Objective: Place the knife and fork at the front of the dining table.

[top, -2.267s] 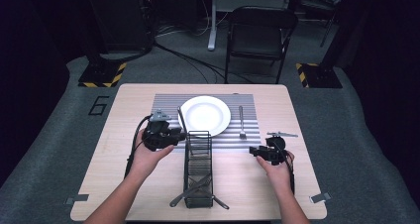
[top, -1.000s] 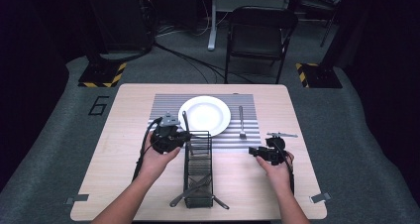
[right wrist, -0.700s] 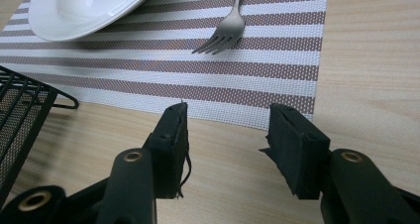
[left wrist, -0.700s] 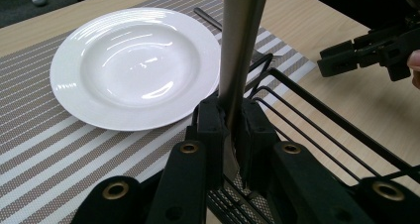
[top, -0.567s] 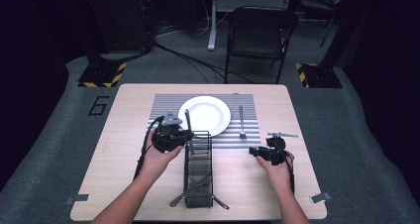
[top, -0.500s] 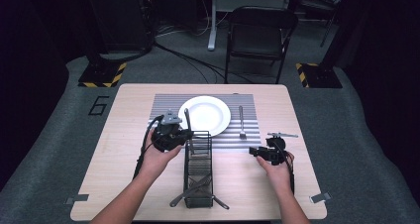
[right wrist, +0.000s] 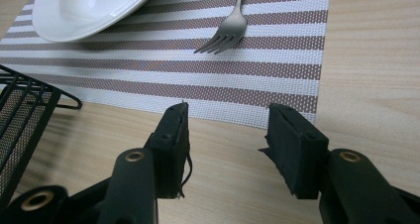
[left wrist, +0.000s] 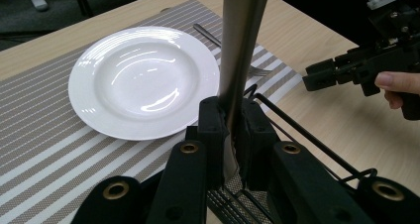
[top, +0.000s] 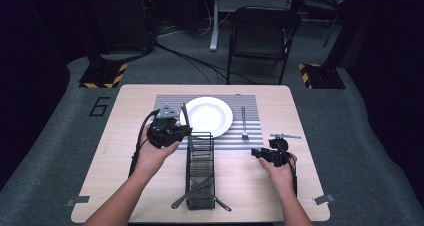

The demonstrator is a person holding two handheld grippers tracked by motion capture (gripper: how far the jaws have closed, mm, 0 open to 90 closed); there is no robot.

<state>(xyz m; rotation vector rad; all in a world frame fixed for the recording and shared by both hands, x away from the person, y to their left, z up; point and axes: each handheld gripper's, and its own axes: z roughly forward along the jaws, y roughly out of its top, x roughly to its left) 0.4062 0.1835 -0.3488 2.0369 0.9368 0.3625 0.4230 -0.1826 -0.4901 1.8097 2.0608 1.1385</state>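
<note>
The left gripper (top: pixel 176 131) is clenched on the flat steel handle of a metal utensil (left wrist: pixel 240 50), which stands upright between its black jaws; in the left gripper view the handle runs up out of the top of the picture, so which kind of utensil it is cannot be told. In the high view this gripper is held just left of the far end of a black wire-mesh cutlery basket (top: pixel 200 168) that lies lengthwise in the middle of the light wooden table (top: pixel 125 151). Two more metal utensils (top: pixel 197 193) lie crossed at the basket's near end.

Beyond the basket a round white ceramic plate (top: pixel 207 116) sits on a grey-and-white striped woven placemat (top: pixel 252 138). To the right of the plate, on the same mat, lies a steel fork (top: pixel 244 123), its tines toward the near side, apart from the plate.

The right gripper (top: pixel 257 153) is at the right of the table, near the mat's near right corner and well apart from the basket. In the right gripper view its jaws stand apart with only bare wood between them, holding nothing; the placemat's edge lies just beyond the jaw tips, and the fork's tines lie farther off on the mat.
</note>
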